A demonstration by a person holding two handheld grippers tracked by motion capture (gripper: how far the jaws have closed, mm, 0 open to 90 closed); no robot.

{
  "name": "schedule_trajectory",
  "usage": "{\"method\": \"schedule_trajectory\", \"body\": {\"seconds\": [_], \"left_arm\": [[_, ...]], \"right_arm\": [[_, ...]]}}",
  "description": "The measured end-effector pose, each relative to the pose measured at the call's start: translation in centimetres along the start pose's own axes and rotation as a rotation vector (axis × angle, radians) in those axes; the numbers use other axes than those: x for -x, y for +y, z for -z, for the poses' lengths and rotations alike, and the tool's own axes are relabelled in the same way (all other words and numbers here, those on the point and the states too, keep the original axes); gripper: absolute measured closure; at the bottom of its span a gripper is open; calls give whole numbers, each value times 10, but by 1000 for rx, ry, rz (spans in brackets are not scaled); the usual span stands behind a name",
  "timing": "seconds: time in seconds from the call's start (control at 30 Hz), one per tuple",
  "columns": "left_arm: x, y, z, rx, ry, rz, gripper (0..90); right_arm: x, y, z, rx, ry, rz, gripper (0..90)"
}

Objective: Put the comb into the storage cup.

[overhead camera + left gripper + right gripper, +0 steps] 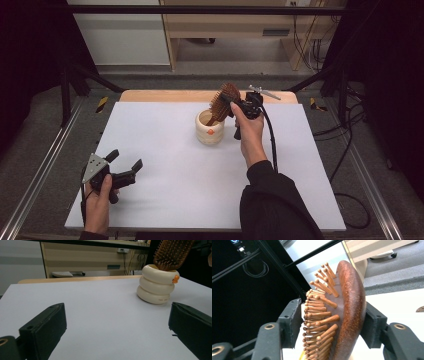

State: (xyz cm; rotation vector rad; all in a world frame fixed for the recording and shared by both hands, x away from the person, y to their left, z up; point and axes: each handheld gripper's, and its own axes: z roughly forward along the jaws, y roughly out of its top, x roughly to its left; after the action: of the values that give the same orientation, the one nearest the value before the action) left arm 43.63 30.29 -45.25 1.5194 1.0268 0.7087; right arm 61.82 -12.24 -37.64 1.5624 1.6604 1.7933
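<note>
Over the cream holder, my right hand-held gripper grips the wooden hairbrush; my left hand-held gripper rests spread wide on the table.

Hairbrush: reddish-brown speckled wooden back, light tan pegs. Holder: cream, three stacked rings, one small orange tab. Table sheet: plain white. Both grippers: black jaws. Sleeve: black.

- One hairbrush, wooden, with pin bristles.
- One holder, cream, built of three stacked rings.
- One orange tab on the holder.
- Two grippers: left gripper, right gripper.
- Two hands: left hand, right hand.
- One table.
</note>
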Motion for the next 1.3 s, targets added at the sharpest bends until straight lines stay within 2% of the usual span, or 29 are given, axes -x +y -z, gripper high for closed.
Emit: {"method": "schedule_trajectory", "body": {"seconds": [0.27, 0.4, 0.73, 1.1, 1.23, 1.3], "left_arm": [[0, 0, 0, 1, 0, 1, 16], [0, 0, 0, 1, 0, 1, 16], [0, 0, 0, 2, 3, 4, 16], [-2, 0, 2, 10, 9, 13, 16], [-3, 0, 3, 21, 15, 15, 16], [-4, 0, 4, 27, 20, 12, 16]], "right_arm": [[-1, 0, 0, -9, -7, 7, 316], [-4, 0, 1, -8, -13, 28, 284], [-8, 2, 6, -16, -52, 68, 121], [-14, 5, 16, -30, -84, 128, 71], [-14, 9, 23, -25, -79, 107, 69], [-16, 11, 27, -14, -82, 113, 66]]}}
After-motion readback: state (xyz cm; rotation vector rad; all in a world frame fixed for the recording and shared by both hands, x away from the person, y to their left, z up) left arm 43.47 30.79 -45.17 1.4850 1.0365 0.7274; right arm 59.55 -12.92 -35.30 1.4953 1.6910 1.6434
